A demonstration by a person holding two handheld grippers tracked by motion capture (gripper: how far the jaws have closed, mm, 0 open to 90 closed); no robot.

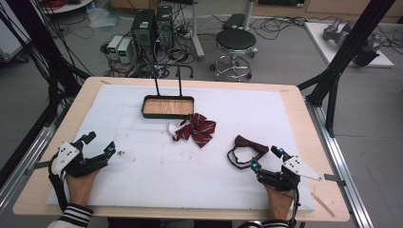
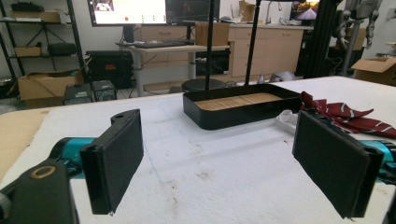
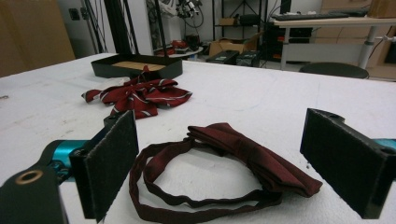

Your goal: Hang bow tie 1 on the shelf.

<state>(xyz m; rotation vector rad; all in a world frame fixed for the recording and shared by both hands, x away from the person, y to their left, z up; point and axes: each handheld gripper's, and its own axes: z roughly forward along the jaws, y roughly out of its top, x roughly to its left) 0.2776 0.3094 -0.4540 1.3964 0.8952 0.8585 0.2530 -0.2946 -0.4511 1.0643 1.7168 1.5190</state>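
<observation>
Two grippers sit low at the near edge of the pad (image 1: 142, 190), and both stand with jaws apart, nothing between the pads. The right gripper (image 1: 266, 159) is the one in play: its jaws gape wide, and right in front of them lies the dark bow tie (image 1: 251, 144), not touched yet. In the right gripper view the bow tie (image 3: 243, 149) sprawls between and just beyond the two black pads (image 3: 109, 163), its strap (image 3: 154, 186) looped on the near side, closest to the jaws, and the bow itself running from upper left to lower right. From above, that long axis runs across the table, left to right with a slight tilt, so the jaws face it broadside. That looks like the grab to come: a short push ahead and a squeeze on the bow or the strap.

Over on the other side, the left gripper (image 1: 98, 145) waits wide open, well apart from everything. Its own view looks over bare pad toward the tray (image 2: 205, 116) at the far middle, and the striped tie (image 2: 345, 114) just beside it. From above, that striped tie (image 1: 197, 128) lies near the tray (image 1: 167, 114), about between the two hands. The right hand is plainly nearer the dark one.
</observation>
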